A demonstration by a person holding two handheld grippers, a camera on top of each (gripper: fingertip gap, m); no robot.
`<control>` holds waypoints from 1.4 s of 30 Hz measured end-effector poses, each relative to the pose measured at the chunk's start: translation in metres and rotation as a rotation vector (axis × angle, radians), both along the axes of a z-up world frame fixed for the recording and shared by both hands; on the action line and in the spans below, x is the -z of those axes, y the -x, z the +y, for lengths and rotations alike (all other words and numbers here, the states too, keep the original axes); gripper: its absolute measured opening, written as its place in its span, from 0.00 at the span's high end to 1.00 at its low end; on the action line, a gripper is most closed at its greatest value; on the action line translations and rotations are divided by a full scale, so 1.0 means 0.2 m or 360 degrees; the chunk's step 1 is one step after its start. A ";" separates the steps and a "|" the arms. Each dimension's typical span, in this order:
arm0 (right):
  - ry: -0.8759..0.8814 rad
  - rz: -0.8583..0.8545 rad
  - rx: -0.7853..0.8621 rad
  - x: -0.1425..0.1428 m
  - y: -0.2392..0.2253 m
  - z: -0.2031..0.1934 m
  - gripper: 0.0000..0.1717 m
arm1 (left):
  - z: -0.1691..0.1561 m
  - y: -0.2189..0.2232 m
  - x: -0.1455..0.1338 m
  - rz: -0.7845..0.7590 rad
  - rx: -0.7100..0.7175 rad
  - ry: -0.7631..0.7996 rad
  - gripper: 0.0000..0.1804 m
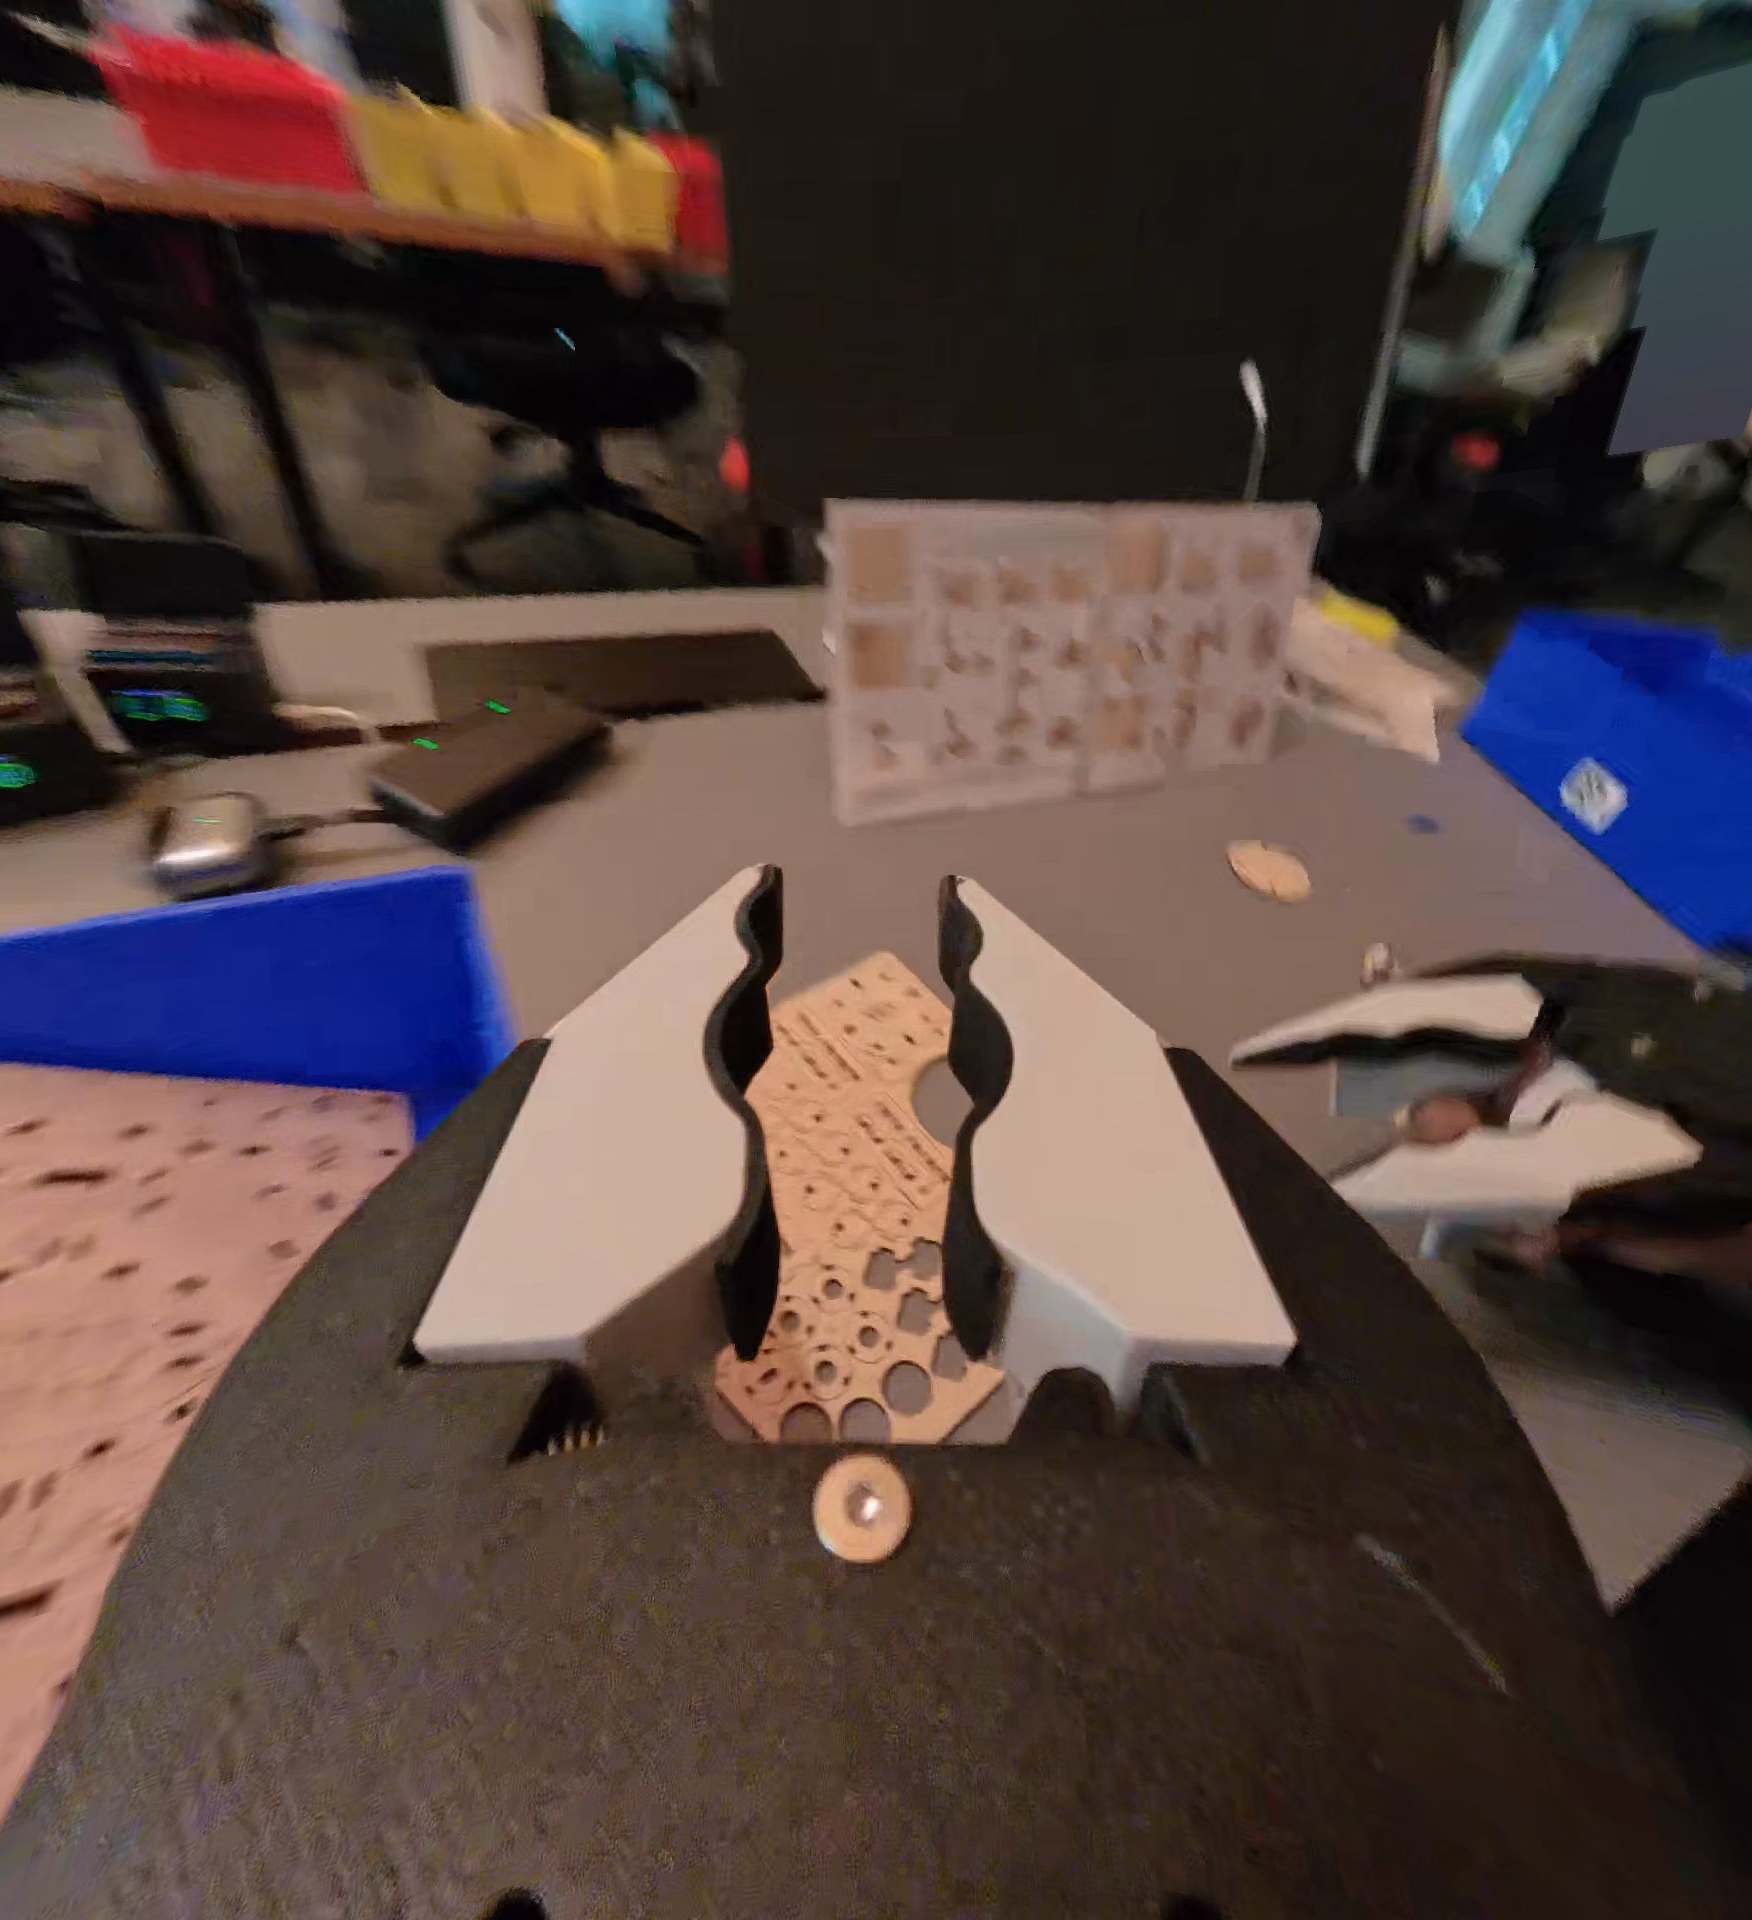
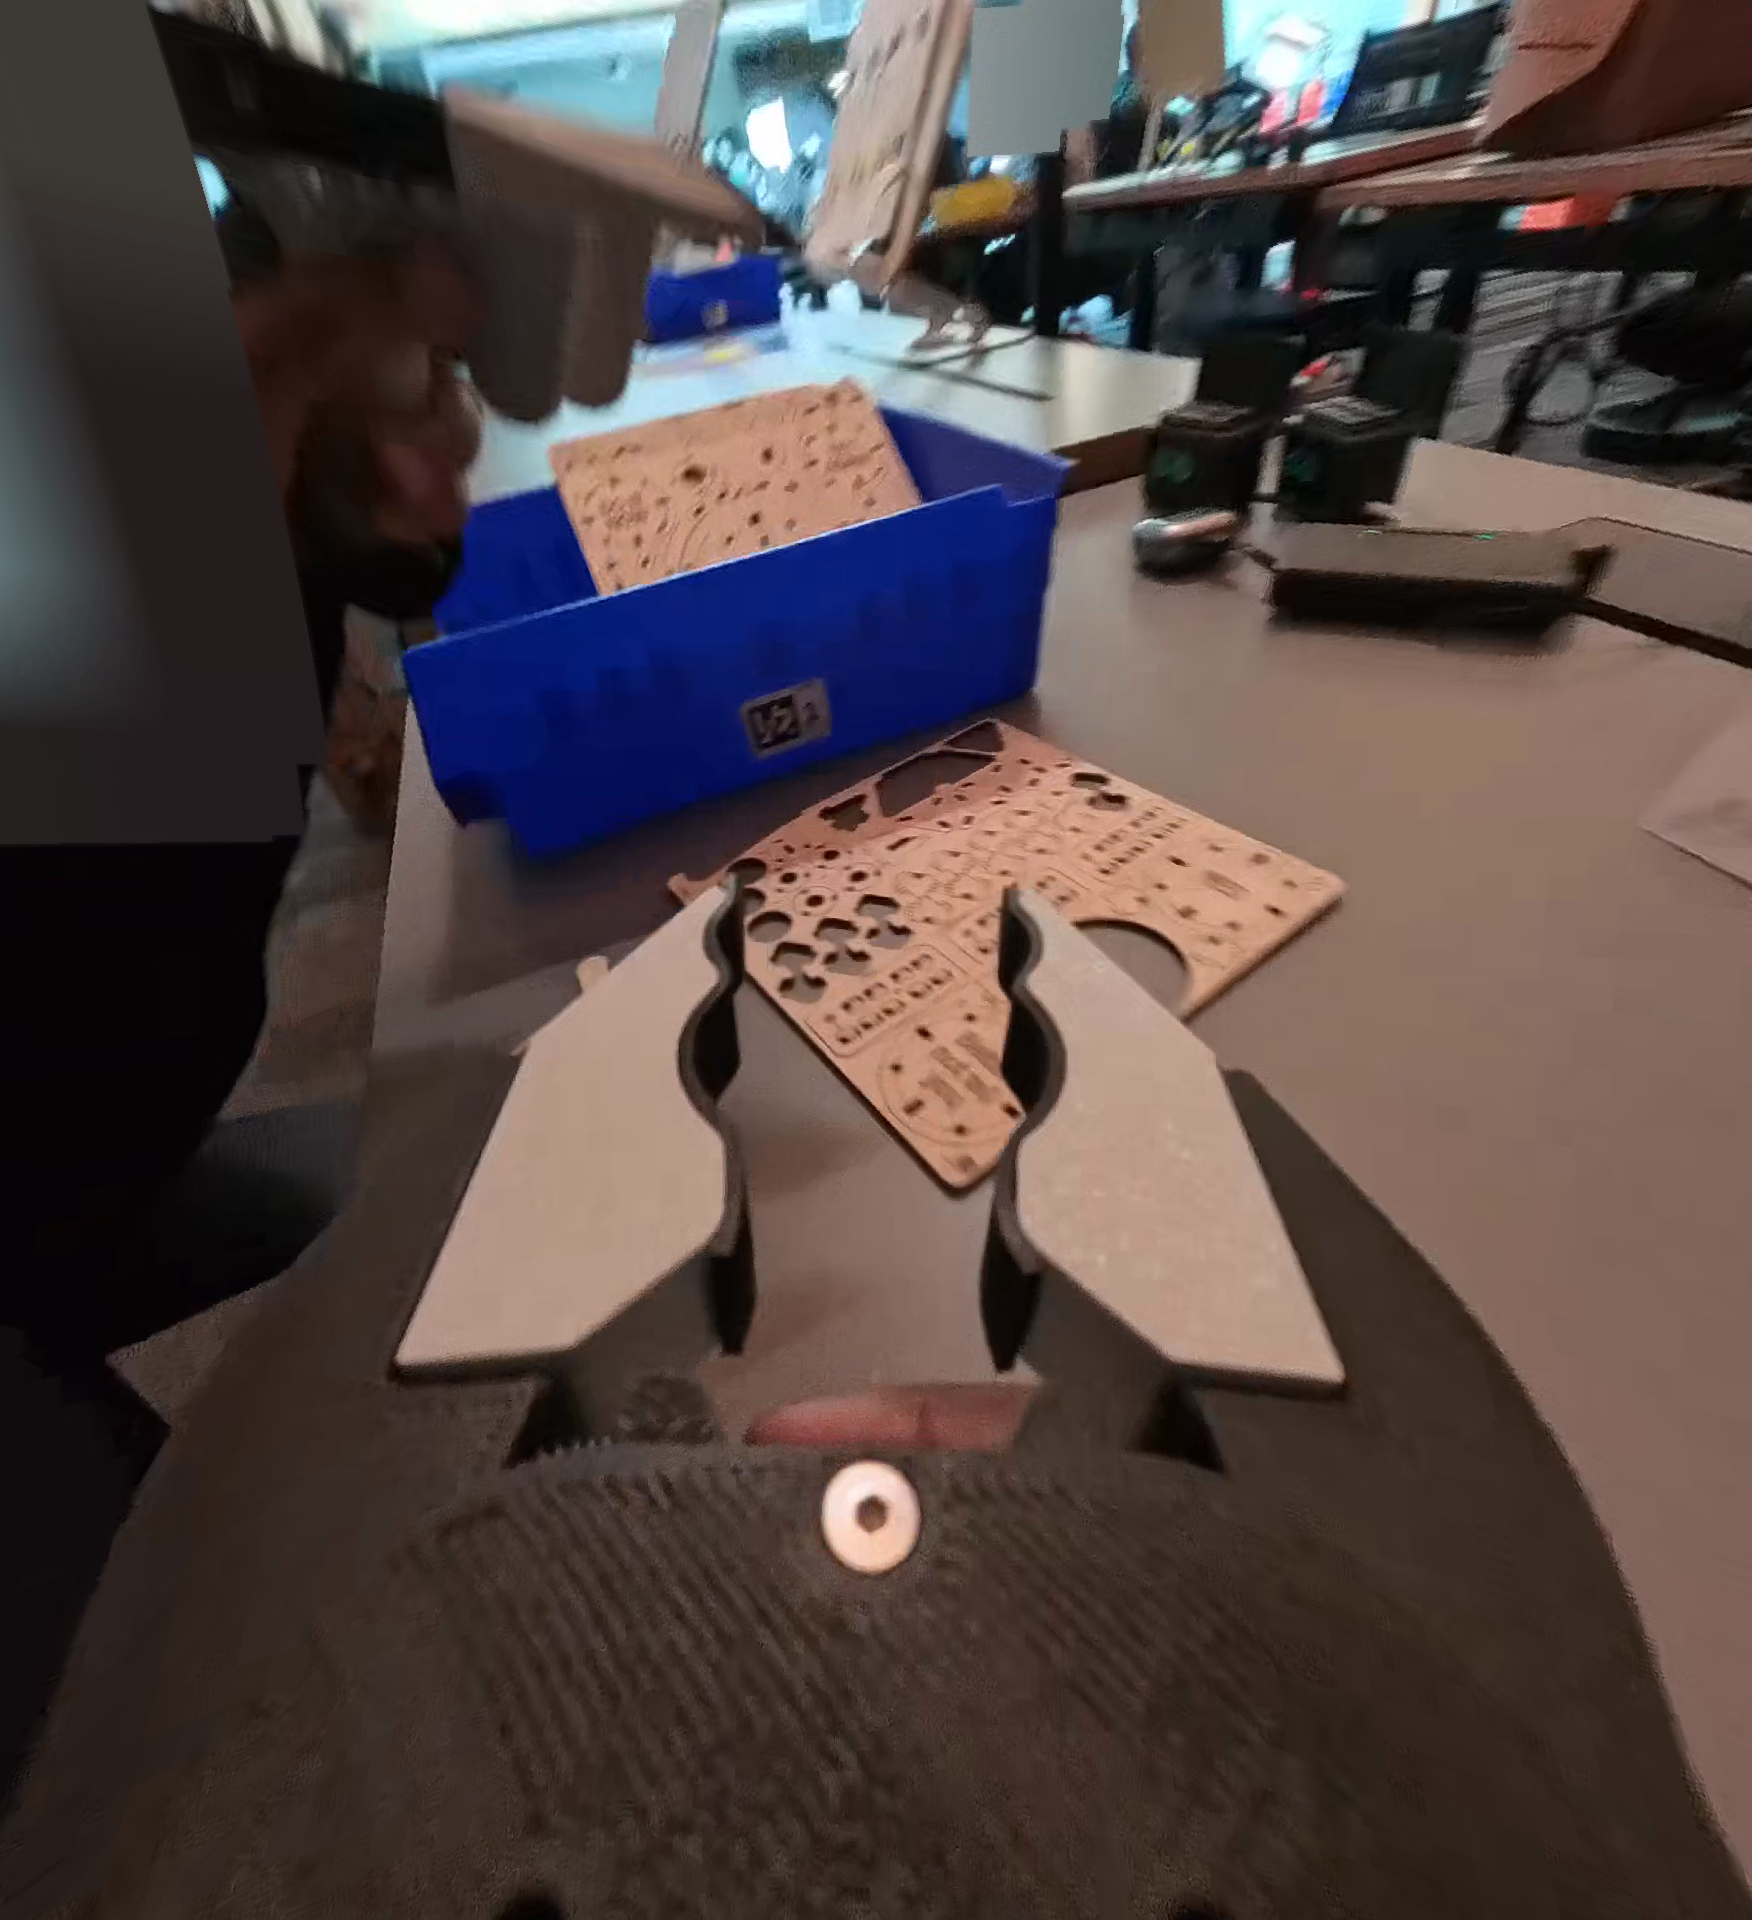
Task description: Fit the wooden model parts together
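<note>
A flat laser-cut wooden sheet (image 1: 861, 1143) with many holes lies on the grey table (image 1: 1111, 914). It also shows in the right wrist view (image 2: 1111, 862). My left gripper (image 1: 861, 883) is open and hovers above the sheet with nothing between its pads. It appears blurred at the upper left of the right wrist view (image 2: 560, 343), above a blue bin (image 2: 726, 644). My right gripper (image 2: 872, 904) is open and empty over the sheet's near corner. It also shows at the right of the left wrist view (image 1: 1287, 1117).
The blue bin (image 1: 207, 977) holds another wooden sheet (image 2: 726, 488). A folded picture sheet (image 1: 1059, 655) stands at the back. A round wooden disc (image 1: 1267, 868) lies on the table. A second blue bin (image 1: 1661, 758) is at the right. A black device (image 2: 1423, 571) sits farther back. My hands' fingertips stand some 15 cm from each other.
</note>
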State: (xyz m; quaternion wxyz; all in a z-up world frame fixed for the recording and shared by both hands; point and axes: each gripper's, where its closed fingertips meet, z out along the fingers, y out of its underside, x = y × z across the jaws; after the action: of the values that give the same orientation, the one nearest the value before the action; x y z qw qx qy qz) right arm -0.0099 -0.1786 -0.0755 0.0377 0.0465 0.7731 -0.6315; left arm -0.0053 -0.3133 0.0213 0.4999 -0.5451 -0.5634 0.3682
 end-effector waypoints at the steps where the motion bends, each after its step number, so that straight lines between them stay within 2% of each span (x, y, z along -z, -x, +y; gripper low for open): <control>1: -0.0042 0.0066 -0.0039 0.02 -0.04 -0.07 0.73 | -0.06 -0.05 -0.05 0.0082 -0.0064 -0.0051 0.85; 4: -0.0293 0.0208 -0.0124 0.18 -0.10 -0.26 0.75 | -0.17 -0.17 -0.16 0.0284 -0.0112 -0.0210 0.86; 6: -0.0463 0.0172 -0.0168 0.28 -0.14 -0.36 0.71 | -0.21 -0.19 -0.16 0.0306 -0.0105 -0.0277 0.86; 9: -0.0533 0.0065 -0.0221 0.33 -0.19 -0.46 0.68 | -0.23 -0.18 -0.11 0.0284 -0.0075 -0.0337 0.86; 13: -0.0528 0.0142 -0.0131 0.29 -0.13 -0.56 0.67 | -0.20 -0.14 -0.10 0.0318 -0.0005 -0.0394 0.85; 16: -0.0377 0.0156 -0.0021 0.17 -0.03 -0.58 0.63 | -0.16 -0.09 -0.06 0.0267 0.0026 -0.0370 0.85; 18: -0.0236 0.0119 0.0059 0.09 0.06 -0.54 0.60 | -0.19 -0.05 0.03 0.0124 -0.0089 -0.0215 0.85; 20: -0.0110 0.0062 0.0141 0.05 0.14 -0.48 0.62 | -0.21 -0.02 0.09 0.0033 -0.0183 -0.0080 0.85; 23: 0.0006 0.0027 0.0313 0.08 0.28 -0.40 0.66 | -0.20 0.01 0.08 0.0085 -0.0205 -0.0078 0.77; 25: 0.0122 0.0073 0.0475 0.03 0.37 -0.36 0.64 | -0.18 0.02 0.07 0.0124 -0.0176 -0.0116 0.73; 27: 0.0197 0.0127 0.0505 -0.02 0.38 -0.34 0.68 | -0.17 0.02 0.06 0.0159 -0.0161 -0.0116 0.71; 29: 0.0159 0.0161 0.0435 0.00 0.34 -0.36 0.73 | -0.17 0.02 0.04 0.0202 -0.0164 -0.0112 0.71; 34: -0.0061 0.0340 0.0421 0.12 0.30 -0.41 0.62 | -0.13 0.01 0.03 0.0229 -0.0070 -0.0208 0.75; 37: -0.0069 0.0446 0.0399 0.12 0.28 -0.41 0.64 | -0.11 0.01 0.02 0.0263 -0.0022 -0.0256 0.75; 42: -0.0099 0.0463 0.0344 0.14 0.24 -0.43 0.65 | -0.11 0.00 -0.01 0.0320 -0.0001 -0.0266 0.76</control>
State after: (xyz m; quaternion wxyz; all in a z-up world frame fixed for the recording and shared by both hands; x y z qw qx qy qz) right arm -0.0580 -0.2639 -0.1030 -0.1441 0.0386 0.7800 -0.6077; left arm -0.0045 -0.3349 0.0227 0.5973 -0.4619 -0.5393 0.3729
